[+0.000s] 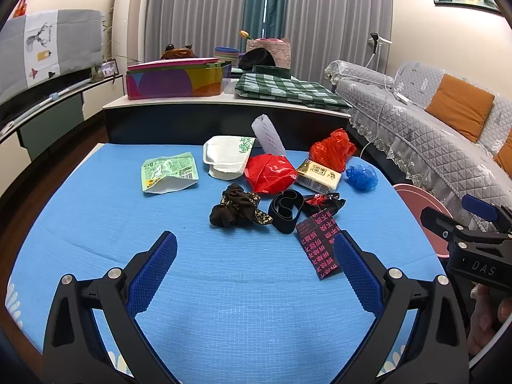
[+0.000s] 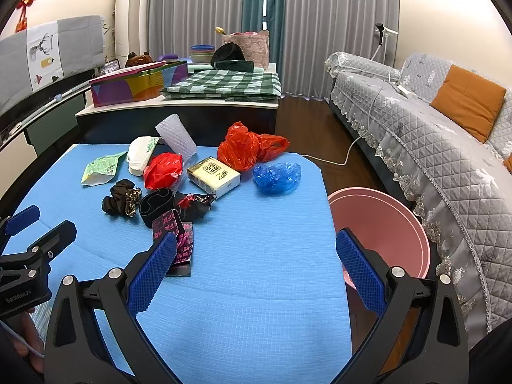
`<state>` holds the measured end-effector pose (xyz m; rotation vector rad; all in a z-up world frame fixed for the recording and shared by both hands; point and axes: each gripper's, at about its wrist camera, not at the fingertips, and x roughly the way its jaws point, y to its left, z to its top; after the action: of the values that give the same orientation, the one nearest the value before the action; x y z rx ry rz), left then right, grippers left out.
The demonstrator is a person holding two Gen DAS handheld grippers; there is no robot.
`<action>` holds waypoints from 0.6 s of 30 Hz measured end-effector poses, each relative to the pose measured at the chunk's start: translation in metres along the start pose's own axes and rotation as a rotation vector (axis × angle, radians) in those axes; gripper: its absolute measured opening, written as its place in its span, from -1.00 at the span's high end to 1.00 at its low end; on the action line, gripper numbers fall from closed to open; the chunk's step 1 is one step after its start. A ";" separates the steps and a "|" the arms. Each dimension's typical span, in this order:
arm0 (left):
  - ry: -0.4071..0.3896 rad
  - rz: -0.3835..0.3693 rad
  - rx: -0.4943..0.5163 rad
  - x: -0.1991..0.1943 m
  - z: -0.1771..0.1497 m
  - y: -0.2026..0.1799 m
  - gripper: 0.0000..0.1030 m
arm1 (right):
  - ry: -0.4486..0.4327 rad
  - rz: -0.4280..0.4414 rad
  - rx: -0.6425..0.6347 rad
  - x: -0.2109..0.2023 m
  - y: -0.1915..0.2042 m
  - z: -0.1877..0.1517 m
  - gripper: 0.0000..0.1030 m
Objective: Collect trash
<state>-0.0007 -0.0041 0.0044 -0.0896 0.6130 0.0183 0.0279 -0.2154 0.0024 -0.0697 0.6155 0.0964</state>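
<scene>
Trash lies on the blue mat point(image 1: 224, 288): a green wrapper point(image 1: 168, 172), a white paper tray point(image 1: 227, 156), red plastic bags point(image 1: 270, 172) point(image 1: 332, 148), a blue plastic wad point(image 1: 361, 177), a yellow tissue pack point(image 1: 318, 177), a black scrunchie point(image 1: 236, 211), a black band point(image 1: 286, 209) and a black-and-pink wrapper point(image 1: 320, 246). A pink bin point(image 2: 380, 227) stands at the mat's right edge. My left gripper point(image 1: 254, 272) is open and empty above the near mat. My right gripper point(image 2: 256, 272) is open and empty, its left finger over the black-and-pink wrapper point(image 2: 179, 240).
A low table point(image 1: 224, 102) behind the mat carries a colourful tin point(image 1: 176, 80) and a green checked cloth point(image 1: 288, 89). A grey quilted sofa point(image 2: 432, 128) with an orange cushion runs along the right. A white cable point(image 2: 336, 160) lies on the floor.
</scene>
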 end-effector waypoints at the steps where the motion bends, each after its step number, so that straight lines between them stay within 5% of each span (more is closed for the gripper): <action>1: 0.000 0.000 -0.001 0.000 0.000 0.000 -0.85 | 0.001 0.000 0.000 0.000 0.000 0.000 -0.90; 18: -0.002 -0.003 0.001 0.000 0.001 -0.001 -0.85 | 0.004 0.012 -0.001 0.001 0.002 -0.001 -0.88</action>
<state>-0.0004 -0.0050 0.0050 -0.0895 0.6104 0.0154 0.0279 -0.2131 0.0015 -0.0674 0.6195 0.1084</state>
